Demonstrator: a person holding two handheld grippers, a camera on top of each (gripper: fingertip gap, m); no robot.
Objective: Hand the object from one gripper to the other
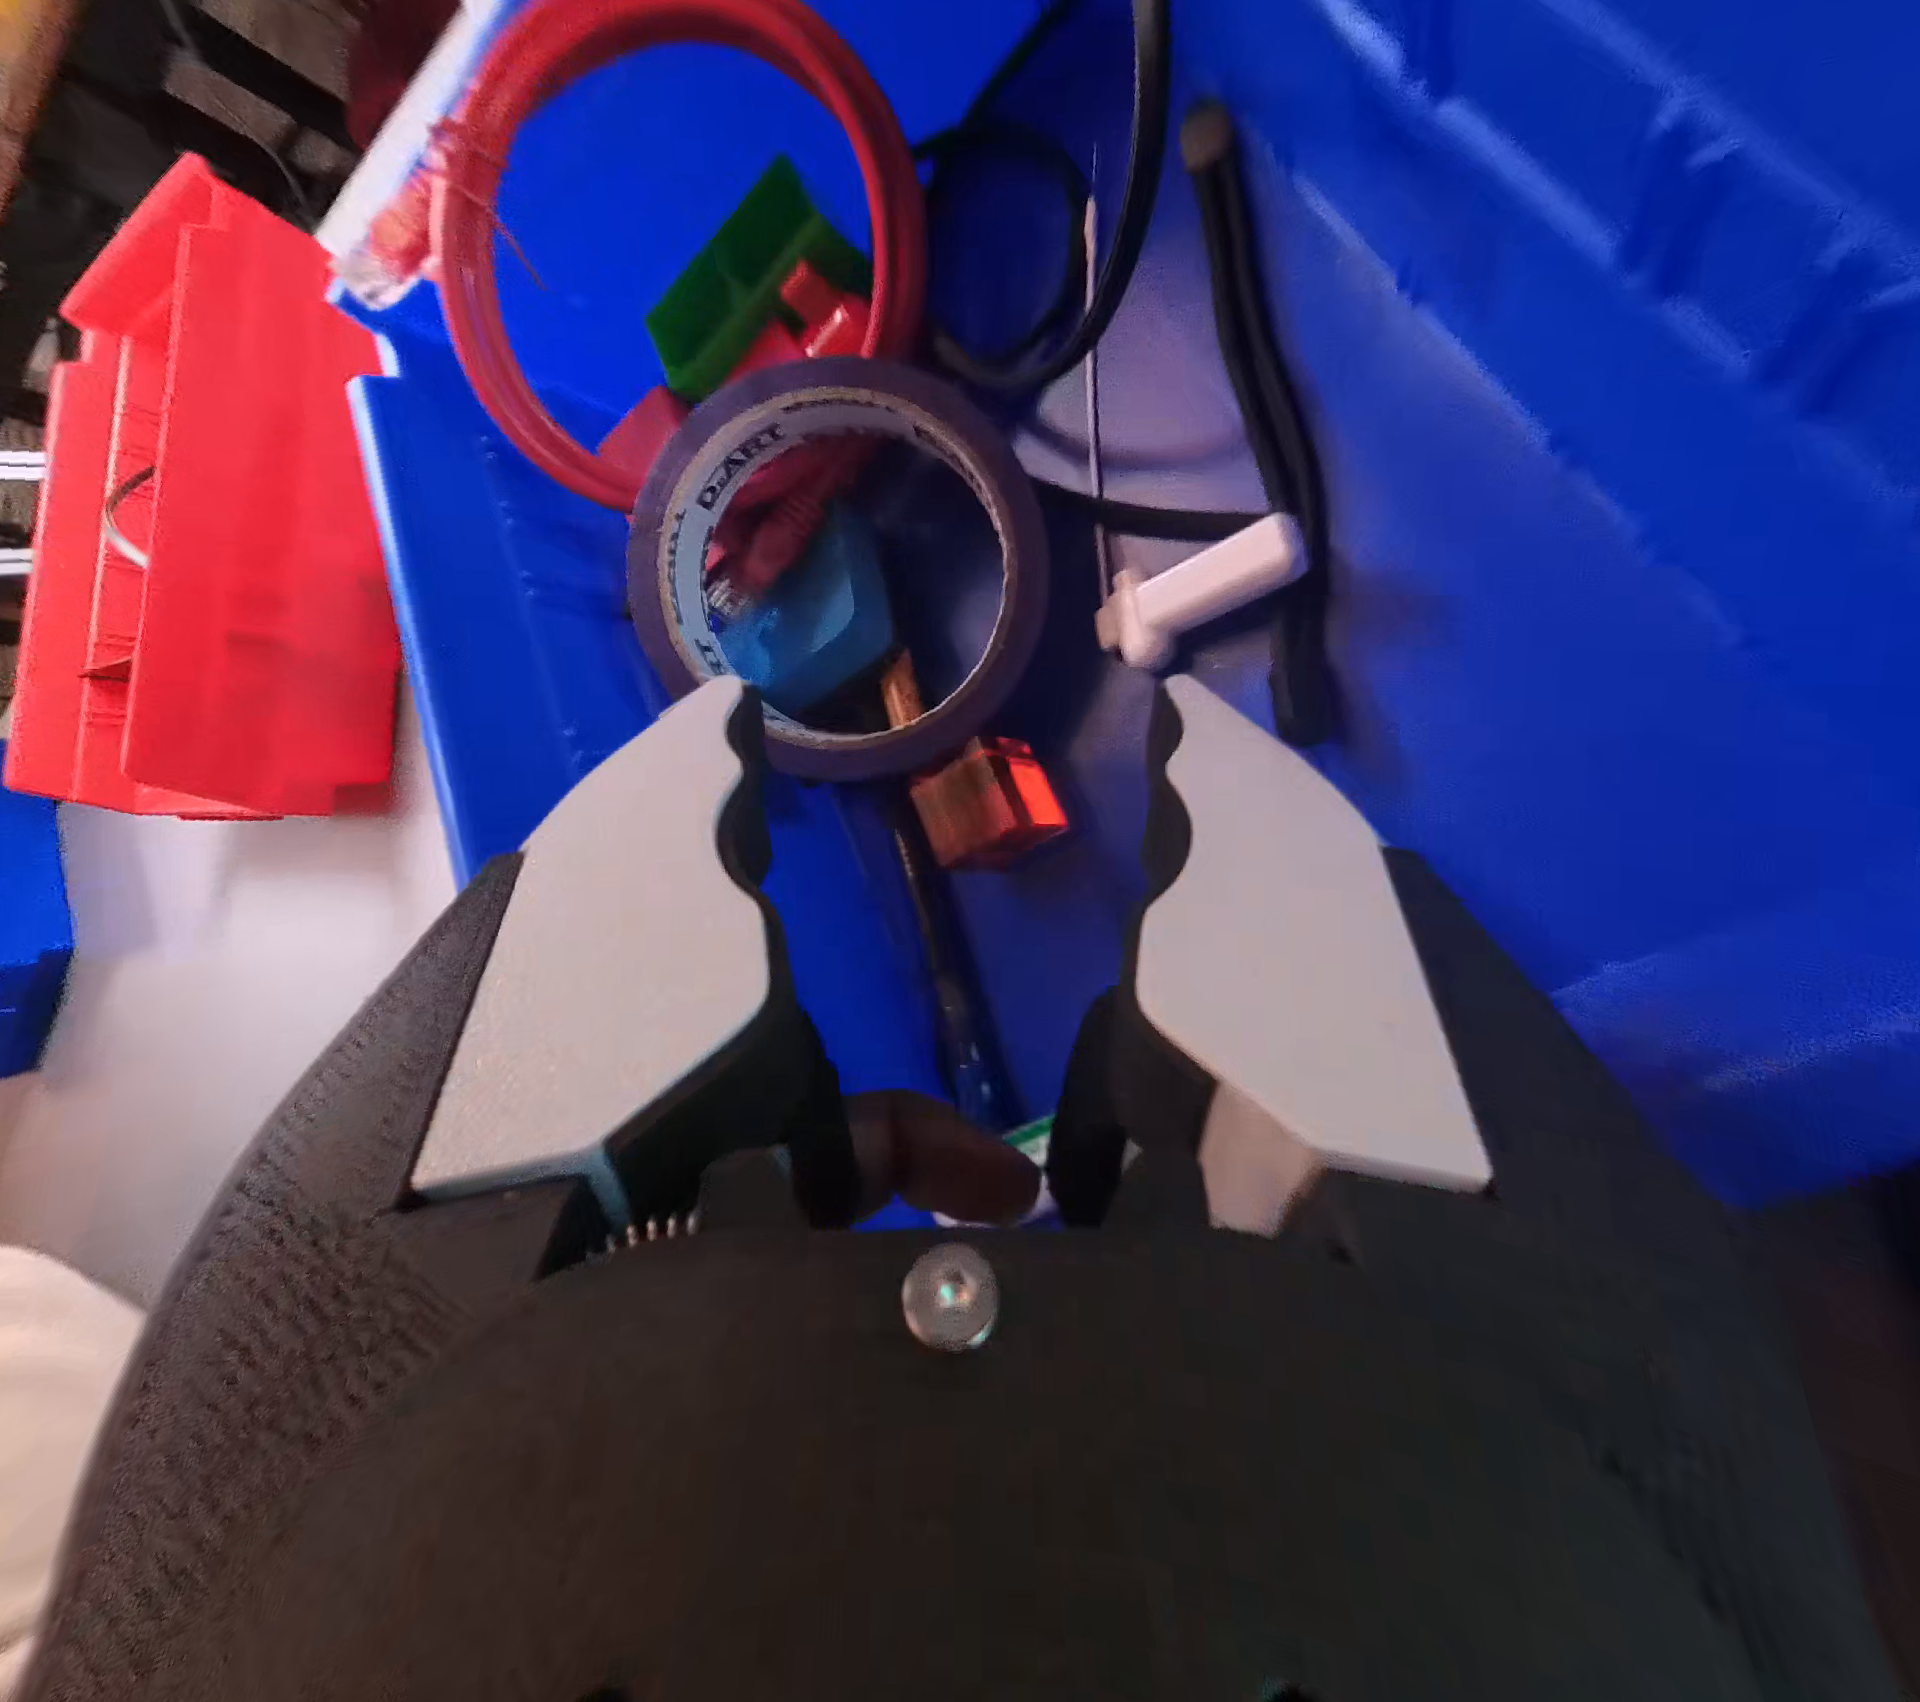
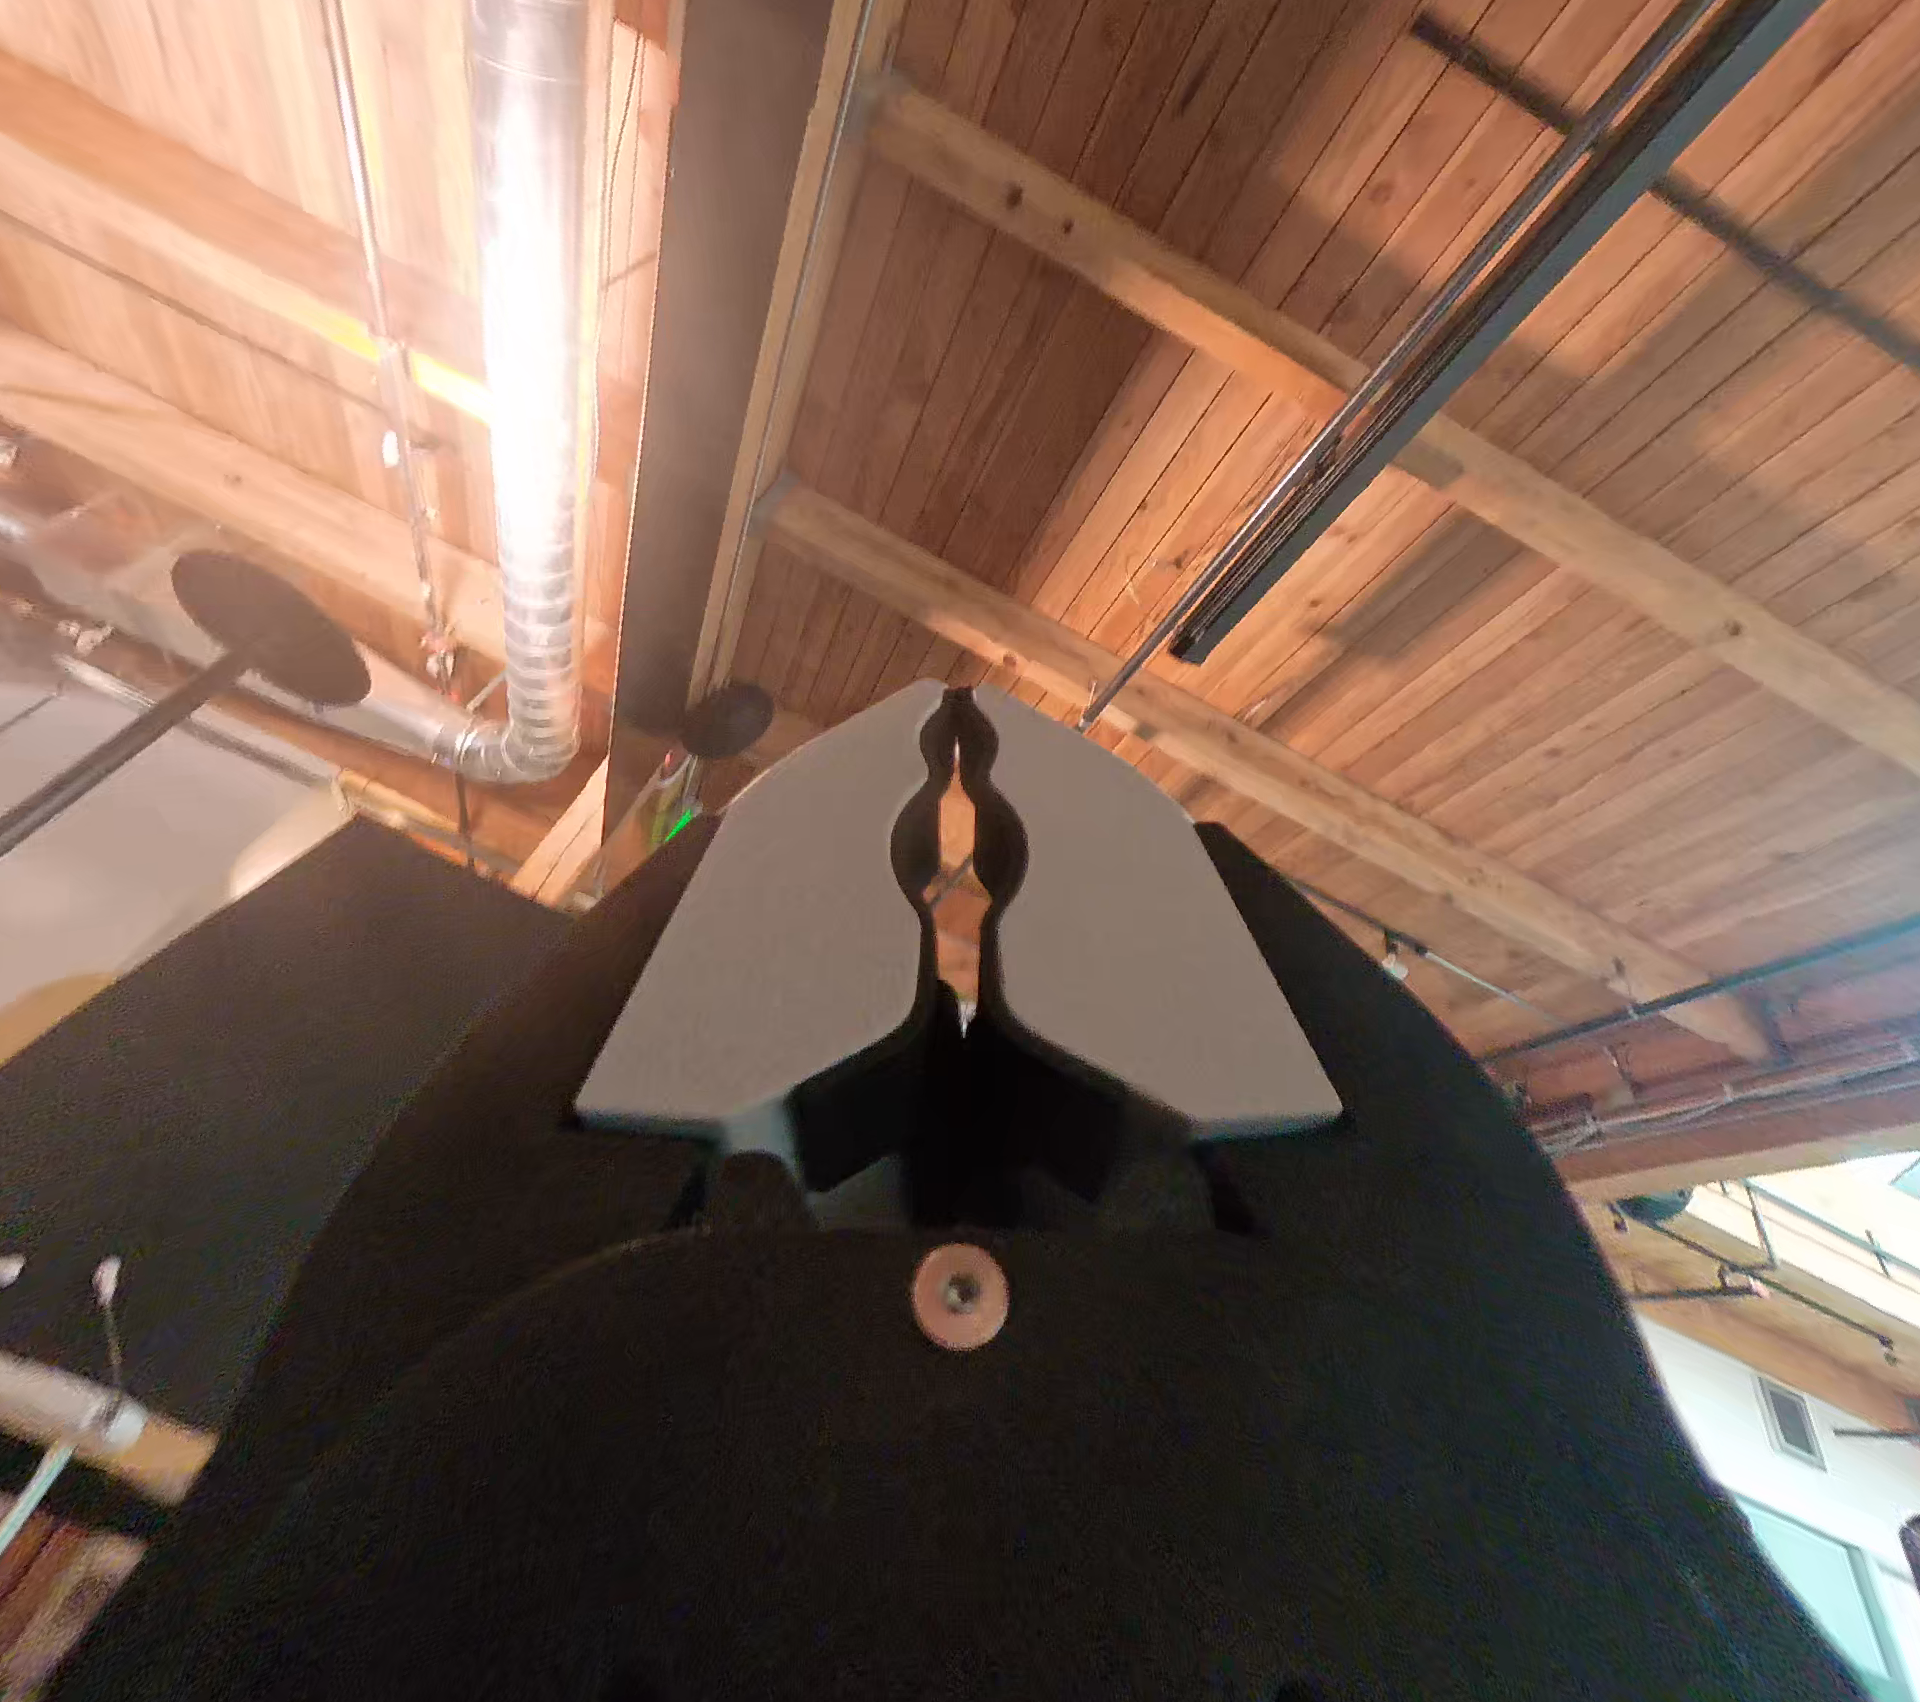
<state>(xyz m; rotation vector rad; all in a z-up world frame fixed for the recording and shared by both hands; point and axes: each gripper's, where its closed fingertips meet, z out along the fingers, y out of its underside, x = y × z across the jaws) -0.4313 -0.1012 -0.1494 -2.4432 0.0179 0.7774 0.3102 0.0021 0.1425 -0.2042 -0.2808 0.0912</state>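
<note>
Inside the bin [image 1: 1558,509]: tape roll [image 1: 665,509] centre, coiled cable [image 1: 894,198] behind it, peg [image 1: 1205,587] to its right. A second bin [image 1: 208,509] stands outside, left, on the tabletop [image 1: 239,977].

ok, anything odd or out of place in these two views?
Yes: the right gripper points up at the wooden ceiling, jaws shut on nothing, far from any handover pose. The left gripper is open over the blue bin, one finger touching the purple tape roll. The bin's contents are a jumble, nothing spilled.
</note>
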